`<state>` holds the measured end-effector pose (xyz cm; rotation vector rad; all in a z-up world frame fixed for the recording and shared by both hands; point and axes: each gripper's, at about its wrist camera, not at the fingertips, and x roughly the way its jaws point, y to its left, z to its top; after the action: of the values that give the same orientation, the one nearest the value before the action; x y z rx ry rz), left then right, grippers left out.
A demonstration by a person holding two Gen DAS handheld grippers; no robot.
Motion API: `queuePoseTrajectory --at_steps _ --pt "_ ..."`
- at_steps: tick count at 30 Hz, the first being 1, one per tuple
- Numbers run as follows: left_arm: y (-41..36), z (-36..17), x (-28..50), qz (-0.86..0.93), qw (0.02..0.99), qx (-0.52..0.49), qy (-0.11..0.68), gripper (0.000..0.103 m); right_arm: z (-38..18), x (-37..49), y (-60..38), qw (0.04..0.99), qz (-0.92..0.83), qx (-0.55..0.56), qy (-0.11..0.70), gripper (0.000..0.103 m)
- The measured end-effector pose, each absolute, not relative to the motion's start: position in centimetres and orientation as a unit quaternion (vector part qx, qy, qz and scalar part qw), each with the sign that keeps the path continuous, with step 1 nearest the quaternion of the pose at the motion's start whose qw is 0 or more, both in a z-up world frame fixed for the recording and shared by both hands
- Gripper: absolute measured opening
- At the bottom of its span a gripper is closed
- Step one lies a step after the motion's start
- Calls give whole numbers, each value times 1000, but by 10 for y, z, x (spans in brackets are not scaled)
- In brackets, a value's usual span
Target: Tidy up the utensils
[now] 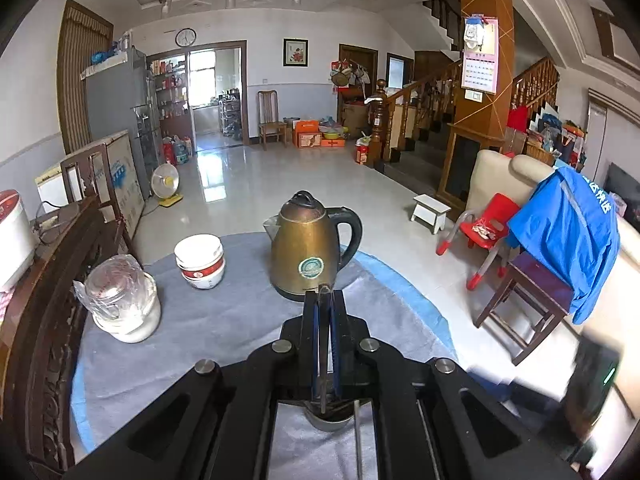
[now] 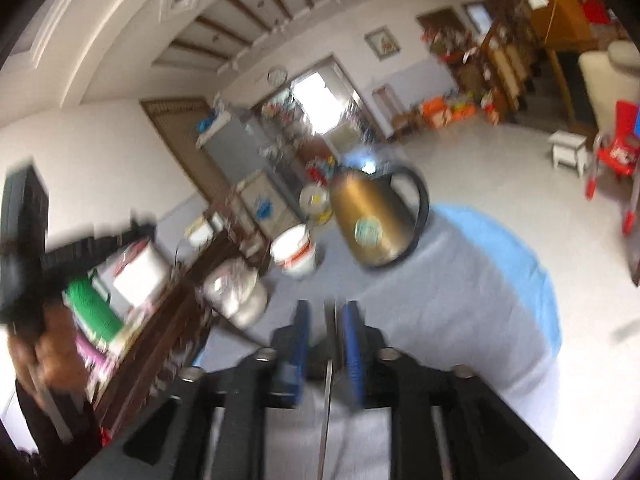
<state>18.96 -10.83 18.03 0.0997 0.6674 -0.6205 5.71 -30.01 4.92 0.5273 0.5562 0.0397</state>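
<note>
A round surface (image 1: 224,320) draped in a grey cloth over blue filled the lower middle of the left wrist view, with a tiled living room beyond it. A brass-coloured kettle (image 1: 310,248) stood at centre frame, just beyond the tips of the left tongs (image 1: 325,300). Left of the kettle sat a stack of white bowls (image 1: 200,260), and further to the lower left a plastic-wrapped jar (image 1: 120,300); these three stood apart from one another.

The left tongs were drawn narrow around a thin metal utensil (image 1: 322,356), its slim shaft standing between the blue pads. At the bottom centre a small round metal holder (image 1: 330,420) seemed to sit under the utensil, though that could not be told for certain.

The right wrist view was tilted and blurred. The right tongs (image 2: 325,312) stood partly apart, with a thin metal stick (image 2: 327,400) between them; whether they gripped it could not be told.

The sorting looked under way, not finished. The kettle stood closest ahead and could block a forward reach.
</note>
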Motion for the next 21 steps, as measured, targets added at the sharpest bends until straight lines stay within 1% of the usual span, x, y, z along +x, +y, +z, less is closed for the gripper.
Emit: queuePoseTrajectory --at_steps 1,3,5,6,7,11,12,13,14,15,16,21 --pt "-109 180 190 -301 896 45 324 6 37 57 -298 923 25 265 278 69" --pt "-112 179 192 -302 895 42 327 6 13 62 -287 908 44 280 307 67" --pt "-115 178 194 -301 894 40 330 6 -11 75 -276 892 53 282 350 58" --pt "-116 176 195 -299 894 40 331 6 -22 81 -270 885 55 281 368 46" --pt "-117 175 196 -298 894 40 333 6 -32 87 -266 877 61 282 385 40" --pt "-118 169 198 -292 893 40 340 6 -64 107 -253 855 65 289 427 40" --pt "-117 168 199 -291 893 40 341 6 -70 112 -251 849 68 294 433 36" --pt "-117 167 200 -290 893 39 343 6 -76 116 -249 846 67 294 440 26" --pt "-116 166 200 -289 892 38 344 6 -79 119 -248 845 66 291 445 20" --pt "-116 166 201 -289 892 38 345 6 -82 121 -246 845 65 285 449 10" --pt "-115 166 201 -288 892 38 345 6 -81 121 -244 847 66 281 447 7" --pt "-113 166 200 -289 893 38 343 6 -55 104 -243 872 65 249 417 6"
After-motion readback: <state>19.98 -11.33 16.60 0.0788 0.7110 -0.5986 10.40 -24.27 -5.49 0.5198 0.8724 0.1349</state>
